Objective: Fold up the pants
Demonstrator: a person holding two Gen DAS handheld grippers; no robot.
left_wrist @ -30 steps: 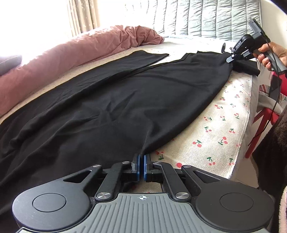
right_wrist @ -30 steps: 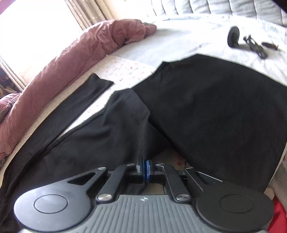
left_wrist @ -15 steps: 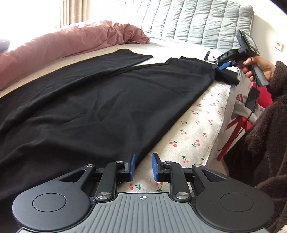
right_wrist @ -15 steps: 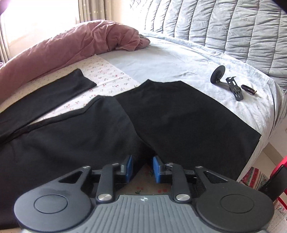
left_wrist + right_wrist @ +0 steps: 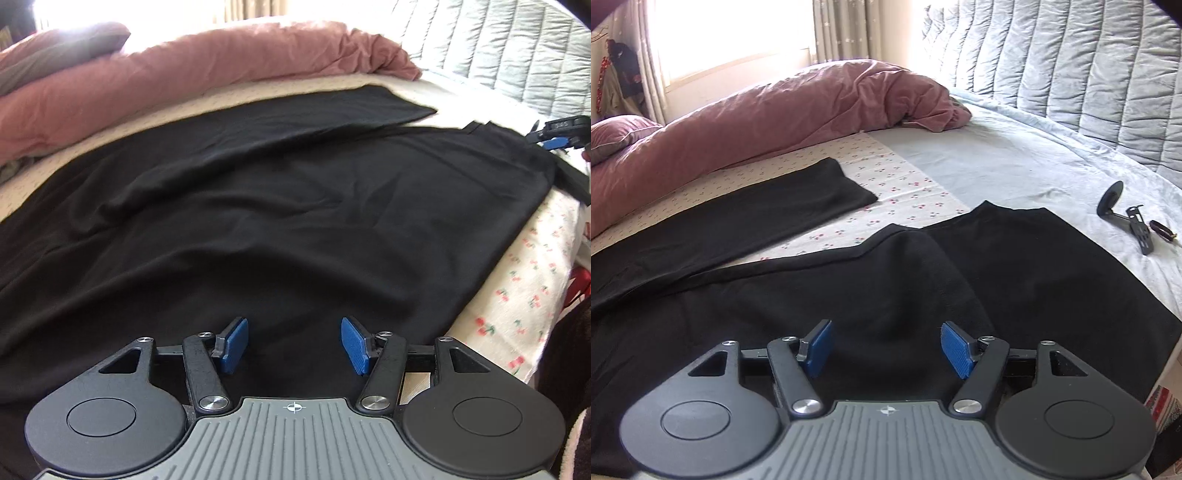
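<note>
Both grippers have let go since a second ago: then each was pinched shut on the near edge of the black pants (image 5: 295, 206), half a second ago the pads were narrowly parted, and now both stand wide apart with nothing between them. The left gripper (image 5: 293, 343) hangs over black cloth near the hem side, and the right gripper (image 5: 886, 345) sits over the overlap where one black layer lies across another. The views have also shifted forward, so more cloth fills the lower frame than before.

The pants lie spread across the bed (image 5: 1015, 158), one leg (image 5: 768, 206) stretched apart from the main body with a strip of cherry-print sheet (image 5: 886, 192) showing between them. Soft wrinkles run through the fabric in the left view. The near edge of the cloth runs along the sheet close to the mattress side, where printed sheet (image 5: 517, 295) stays bare to the right. Beyond the pants, pale blue bedding is open up to the quilted headboard (image 5: 1071, 74).

A rolled pink duvet (image 5: 775, 122) borders the far side of the bed under a bright curtained window (image 5: 731, 33). A small black mount (image 5: 1126, 218) lies on the blue bedding, well apart from the pants.
</note>
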